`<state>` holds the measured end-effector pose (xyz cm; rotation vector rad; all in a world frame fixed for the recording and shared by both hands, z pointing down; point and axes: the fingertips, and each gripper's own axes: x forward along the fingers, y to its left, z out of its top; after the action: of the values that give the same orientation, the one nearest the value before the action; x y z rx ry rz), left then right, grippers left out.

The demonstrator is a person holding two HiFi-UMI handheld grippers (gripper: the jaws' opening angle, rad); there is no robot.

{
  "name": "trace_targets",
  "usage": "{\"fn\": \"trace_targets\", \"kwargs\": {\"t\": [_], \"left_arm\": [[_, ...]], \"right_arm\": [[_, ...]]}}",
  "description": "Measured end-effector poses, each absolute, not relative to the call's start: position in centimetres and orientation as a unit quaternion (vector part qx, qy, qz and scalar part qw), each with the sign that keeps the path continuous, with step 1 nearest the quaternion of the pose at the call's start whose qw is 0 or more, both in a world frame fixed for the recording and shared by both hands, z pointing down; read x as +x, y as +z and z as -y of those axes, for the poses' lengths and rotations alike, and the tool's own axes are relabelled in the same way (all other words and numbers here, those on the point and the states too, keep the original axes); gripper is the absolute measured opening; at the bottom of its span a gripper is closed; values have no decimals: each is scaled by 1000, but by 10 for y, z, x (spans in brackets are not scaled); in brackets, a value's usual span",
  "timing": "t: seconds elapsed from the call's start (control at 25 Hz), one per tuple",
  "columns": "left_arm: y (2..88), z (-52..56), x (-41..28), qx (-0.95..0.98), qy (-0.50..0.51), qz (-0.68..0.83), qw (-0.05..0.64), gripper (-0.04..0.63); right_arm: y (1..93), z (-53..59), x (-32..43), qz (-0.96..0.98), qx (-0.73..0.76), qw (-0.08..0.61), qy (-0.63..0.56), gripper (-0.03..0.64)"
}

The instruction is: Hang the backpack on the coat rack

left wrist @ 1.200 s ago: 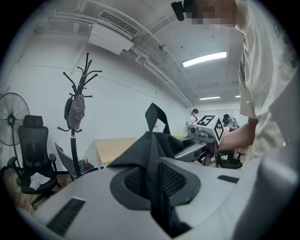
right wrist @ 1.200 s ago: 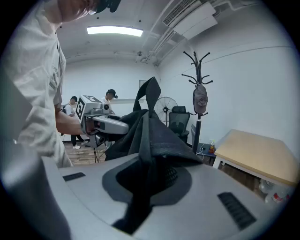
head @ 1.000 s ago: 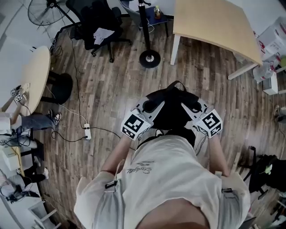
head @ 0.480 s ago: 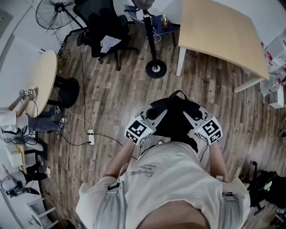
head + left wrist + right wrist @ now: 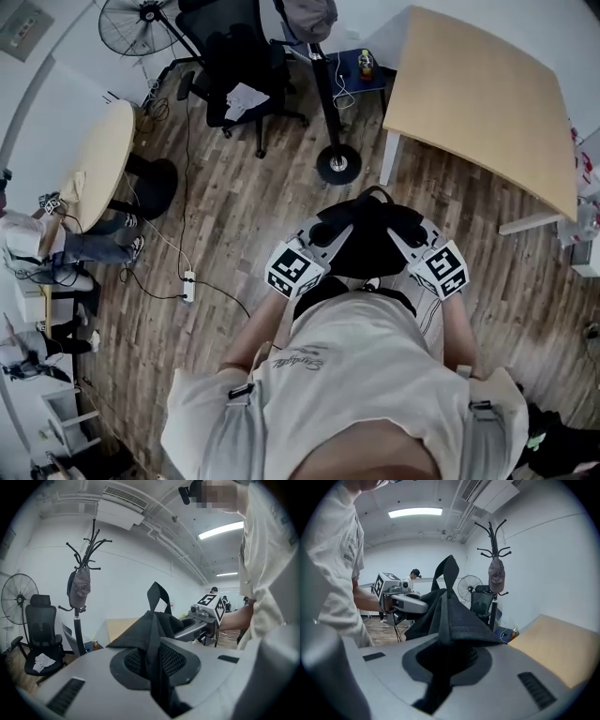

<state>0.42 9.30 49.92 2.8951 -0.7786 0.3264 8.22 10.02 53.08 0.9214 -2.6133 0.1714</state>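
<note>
Jaws of the left gripper [image 5: 322, 230] and right gripper [image 5: 409, 226] clamp the black backpack [image 5: 367, 239], held between them above the floor, with the coat rack [image 5: 324, 98] directly ahead, slightly nearer the left.

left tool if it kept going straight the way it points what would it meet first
Past the backpack the left tool grips, probably the table; the coat rack stands left of that line. Depth is unclear.
</note>
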Motion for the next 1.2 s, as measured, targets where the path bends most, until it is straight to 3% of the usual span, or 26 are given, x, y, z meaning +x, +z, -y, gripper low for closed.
{"fn": "trace_targets", "kwargs": {"t": [0.68,1.2], "left_arm": [[514,60,13,951,116,274,89,44],[521,189,-19,951,120,271,90,44]], "right_arm": [[550,58,91,931,290,198,98,28],[557,190,60,930,289,203,99,29]]}}
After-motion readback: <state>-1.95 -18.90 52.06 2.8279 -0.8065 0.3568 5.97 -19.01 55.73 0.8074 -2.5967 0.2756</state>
